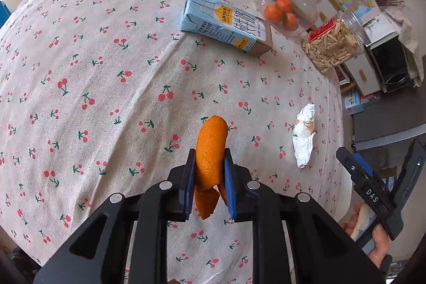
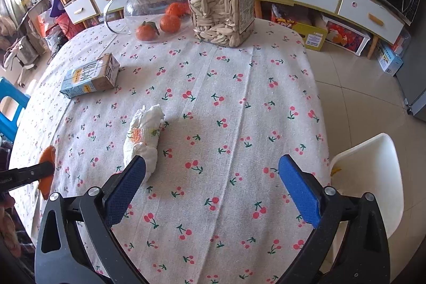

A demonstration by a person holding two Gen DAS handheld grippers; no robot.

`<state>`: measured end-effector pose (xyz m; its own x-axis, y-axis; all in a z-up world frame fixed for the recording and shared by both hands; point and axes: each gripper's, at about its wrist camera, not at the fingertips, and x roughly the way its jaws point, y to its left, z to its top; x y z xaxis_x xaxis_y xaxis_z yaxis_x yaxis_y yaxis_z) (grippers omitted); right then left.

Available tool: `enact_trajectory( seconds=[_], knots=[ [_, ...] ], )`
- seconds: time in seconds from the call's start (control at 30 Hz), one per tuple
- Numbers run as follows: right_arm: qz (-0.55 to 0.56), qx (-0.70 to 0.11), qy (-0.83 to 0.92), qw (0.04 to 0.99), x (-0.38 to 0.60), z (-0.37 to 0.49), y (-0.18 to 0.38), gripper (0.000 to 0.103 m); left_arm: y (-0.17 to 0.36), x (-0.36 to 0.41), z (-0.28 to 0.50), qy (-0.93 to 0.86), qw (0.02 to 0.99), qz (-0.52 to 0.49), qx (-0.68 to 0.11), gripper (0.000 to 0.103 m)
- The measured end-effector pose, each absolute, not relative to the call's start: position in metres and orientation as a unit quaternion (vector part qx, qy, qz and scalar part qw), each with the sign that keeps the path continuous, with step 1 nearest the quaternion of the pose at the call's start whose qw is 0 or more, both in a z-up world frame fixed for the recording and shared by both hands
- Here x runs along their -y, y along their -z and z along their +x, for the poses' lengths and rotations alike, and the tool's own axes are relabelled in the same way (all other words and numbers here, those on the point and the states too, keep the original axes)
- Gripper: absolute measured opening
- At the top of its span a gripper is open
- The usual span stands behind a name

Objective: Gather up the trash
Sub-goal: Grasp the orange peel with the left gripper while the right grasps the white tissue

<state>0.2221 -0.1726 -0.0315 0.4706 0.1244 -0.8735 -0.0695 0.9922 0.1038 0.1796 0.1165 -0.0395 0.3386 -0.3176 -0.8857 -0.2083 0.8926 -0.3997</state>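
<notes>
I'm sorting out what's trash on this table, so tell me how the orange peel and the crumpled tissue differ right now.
The orange peel is clamped between the left gripper's blue pads, off the cloth; the crumpled tissue lies loose on the tablecloth, ungripped.
The peel is bright orange and curved; the tissue is white with a small printed pattern, wadded into a lump.
The open right gripper has one finger just in front of the tissue.
Both look like scraps to collect.

Orange peel [image 1: 211, 151], cherry-print cloth [image 1: 106, 71]
</notes>
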Motion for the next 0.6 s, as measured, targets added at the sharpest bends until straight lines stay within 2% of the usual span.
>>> enact_trajectory(
  seconds=[0.2, 0.33, 0.43, 0.47, 0.5, 0.6],
  knots=[
    [0.068, -0.524, -0.089, 0.844, 0.151, 0.233, 0.043, 0.096, 0.024, -0.121, 0.176, 0.027, 0.810, -0.203, -0.550, 0.020],
    [0.004, -0.488, -0.101, 0.867, 0.122, 0.229, 0.044, 0.096, 0.022, -0.126, 0.174, 0.024, 0.815, -0.195, -0.545, 0.020],
    [-0.037, -0.491, -0.111, 0.863, 0.103, 0.226, 0.054, 0.095, 0.023, -0.128, 0.174, 0.023, 0.815, -0.194, -0.546, 0.020],
    [-0.046, -0.494, -0.114, 0.861, 0.099, 0.226, 0.059, 0.086, 0.022, -0.129, 0.173, 0.021, 0.816, -0.191, -0.545, 0.020],
    [-0.054, -0.499, -0.121, 0.857, 0.096, 0.225, 0.062, 0.067, 0.022, -0.129, 0.173, 0.018, 0.818, -0.187, -0.543, 0.020],
    [-0.072, -0.495, -0.130, 0.856, 0.091, 0.221, 0.065, 0.034, 0.020, -0.130, 0.171, 0.006, 0.826, -0.173, -0.537, 0.020]
  ],
)
